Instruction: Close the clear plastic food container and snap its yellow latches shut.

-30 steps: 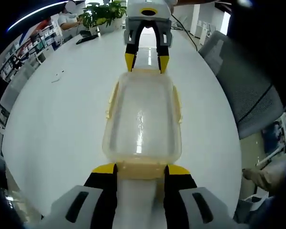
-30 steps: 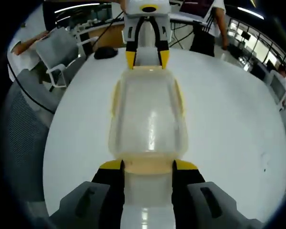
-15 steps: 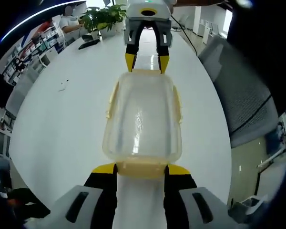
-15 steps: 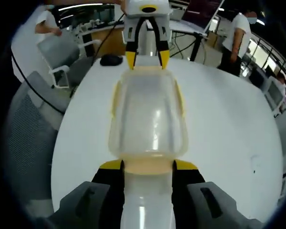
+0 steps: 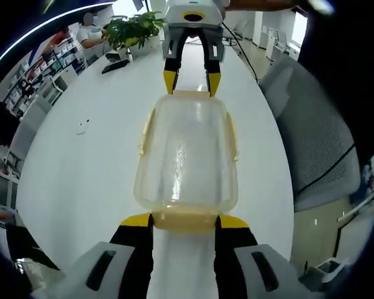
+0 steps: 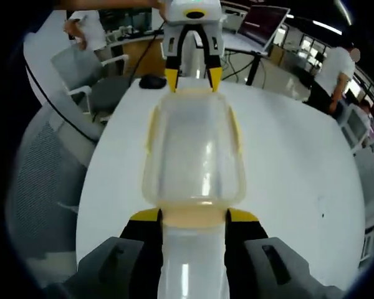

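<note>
1. The clear plastic food container (image 5: pixel 186 156) is being held above the white counter (image 5: pixel 81 162), lid on, between the two grippers, one at each short end.
2. In the left gripper view, the left gripper (image 5: pixel 184 223) is gripping the container's near end; its jaws are standing partly open, one at each side of the yellow latch (image 5: pixel 184 220) there, touching it.
3. In that view the right gripper (image 5: pixel 191 82) is meeting the far end, its yellow-tipped jaws likewise spread across the end's latch.
4. In the right gripper view the right gripper (image 6: pixel 193 218) is clasping the near end of the container (image 6: pixel 194 154), and the left gripper (image 6: pixel 194 78) is holding the far end.
5. Yellow latches along the long sides (image 6: pixel 151 131) are lying against the container's walls.
6. A grey mesh chair (image 5: pixel 311 137) is standing beside the counter, and a potted plant (image 5: pixel 129 27) is sitting at its far end.
</note>
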The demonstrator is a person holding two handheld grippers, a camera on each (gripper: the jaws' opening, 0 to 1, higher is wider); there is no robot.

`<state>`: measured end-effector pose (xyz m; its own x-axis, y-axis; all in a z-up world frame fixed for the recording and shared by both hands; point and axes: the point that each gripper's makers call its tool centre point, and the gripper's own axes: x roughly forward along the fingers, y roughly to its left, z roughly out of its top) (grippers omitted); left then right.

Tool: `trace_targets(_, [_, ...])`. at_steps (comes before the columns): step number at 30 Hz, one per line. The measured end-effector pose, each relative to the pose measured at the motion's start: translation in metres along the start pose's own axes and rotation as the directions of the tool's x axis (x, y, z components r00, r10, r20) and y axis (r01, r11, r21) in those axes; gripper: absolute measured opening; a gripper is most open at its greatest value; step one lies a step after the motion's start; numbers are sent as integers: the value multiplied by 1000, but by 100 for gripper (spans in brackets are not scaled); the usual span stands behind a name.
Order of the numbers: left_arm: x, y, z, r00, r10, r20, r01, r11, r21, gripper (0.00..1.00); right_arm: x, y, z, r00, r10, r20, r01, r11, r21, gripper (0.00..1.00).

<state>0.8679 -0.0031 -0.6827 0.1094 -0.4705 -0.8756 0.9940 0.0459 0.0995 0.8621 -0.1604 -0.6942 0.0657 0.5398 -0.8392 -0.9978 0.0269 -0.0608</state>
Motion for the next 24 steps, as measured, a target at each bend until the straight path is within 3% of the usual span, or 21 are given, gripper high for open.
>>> trace_targets(24, [28,-3,70,999,-26,33,25,999,30,31,-50,6,-62,999,-13,-31,14,999,38,35])
